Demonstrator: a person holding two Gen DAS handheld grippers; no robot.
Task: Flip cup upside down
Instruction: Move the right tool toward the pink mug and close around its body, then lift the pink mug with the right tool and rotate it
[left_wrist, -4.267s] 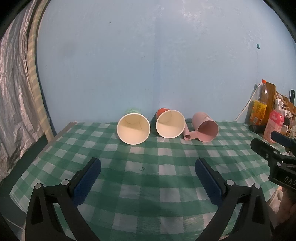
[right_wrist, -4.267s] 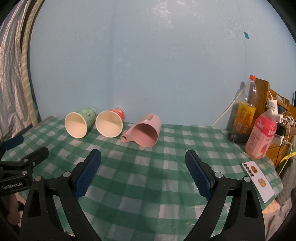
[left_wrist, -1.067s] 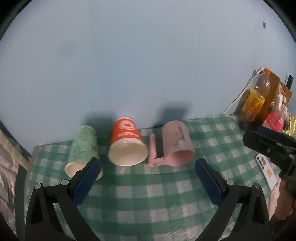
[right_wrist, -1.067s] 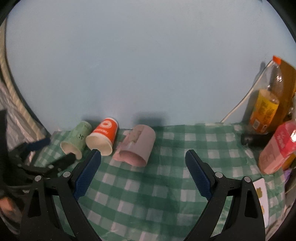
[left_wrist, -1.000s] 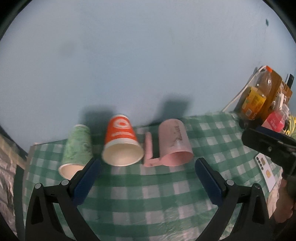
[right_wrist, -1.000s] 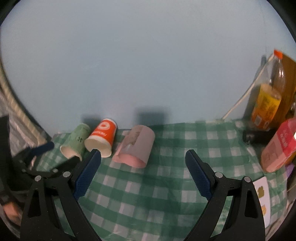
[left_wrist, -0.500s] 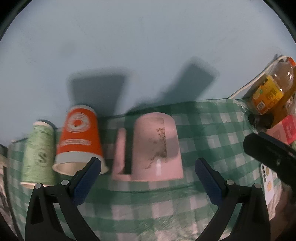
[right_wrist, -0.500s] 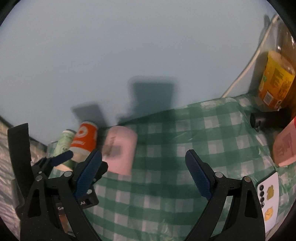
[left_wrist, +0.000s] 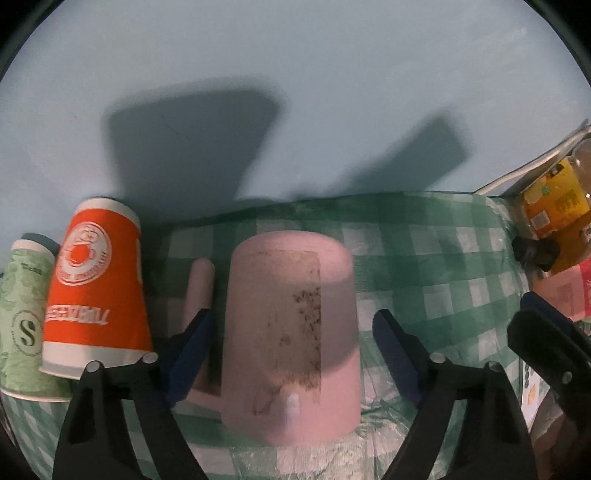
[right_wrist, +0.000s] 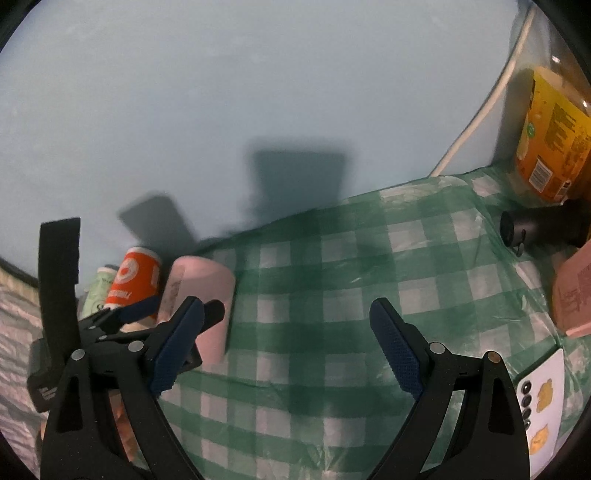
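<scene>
A pink plastic cup (left_wrist: 291, 332) with a handle (left_wrist: 199, 291) lies on its side on the green checked cloth, mouth toward me. My left gripper (left_wrist: 291, 354) is open, its two fingers on either side of the cup body, not pressing it. The cup also shows in the right wrist view (right_wrist: 201, 295) with the left gripper's fingers (right_wrist: 136, 310) around it. My right gripper (right_wrist: 286, 347) is open and empty above bare cloth to the cup's right.
An orange paper cup (left_wrist: 96, 295) and a green paper cup (left_wrist: 26, 317) lie on their sides left of the pink cup, by the blue wall. An orange juice bottle (right_wrist: 550, 147), a black object (right_wrist: 539, 225), a pink carton (right_wrist: 572, 291) and a card (right_wrist: 539, 402) are at the right.
Both grippers have moved forward and down toward the cups. My left gripper now straddles the pink cup, which looms larger. My right gripper has swung to the right over the cloth.
</scene>
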